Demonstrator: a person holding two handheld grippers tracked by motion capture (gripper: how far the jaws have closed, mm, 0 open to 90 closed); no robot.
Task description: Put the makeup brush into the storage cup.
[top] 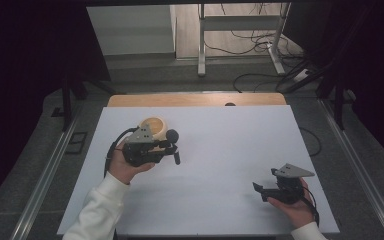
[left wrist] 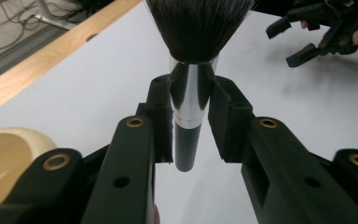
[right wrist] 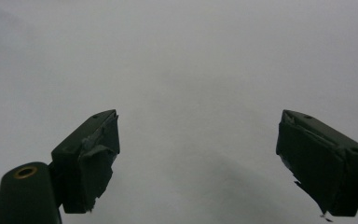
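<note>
On the flat white surface (top: 205, 165) sits a small round cream bowl (top: 152, 123) with a yellow-brown inside. It is the landmark for everything else. Just in front of the bowl, on the person's side, the left claw (top: 172, 147) is held up in the person's left hand (top: 122, 165). A white sleeve (top: 97, 210) covers that arm.

The left claw is closed on a make-up brush with a shiny silver neck, a black handle and dark fluffy bristles (left wrist: 189, 88). Its two black jaws press on the silver neck from both sides. From the left claw's own camera, the bristles point away and the black handle end sticks out toward the camera. The cream bowl (left wrist: 9, 158) shows low and to the side there.

Far from the bowl, toward the near right corner of the surface, the right claw (top: 261, 191) rests in the person's right hand (top: 295, 207). Its jaws are spread wide with nothing between them, and the right claw (right wrist: 198, 158) looks down at bare white.
</note>
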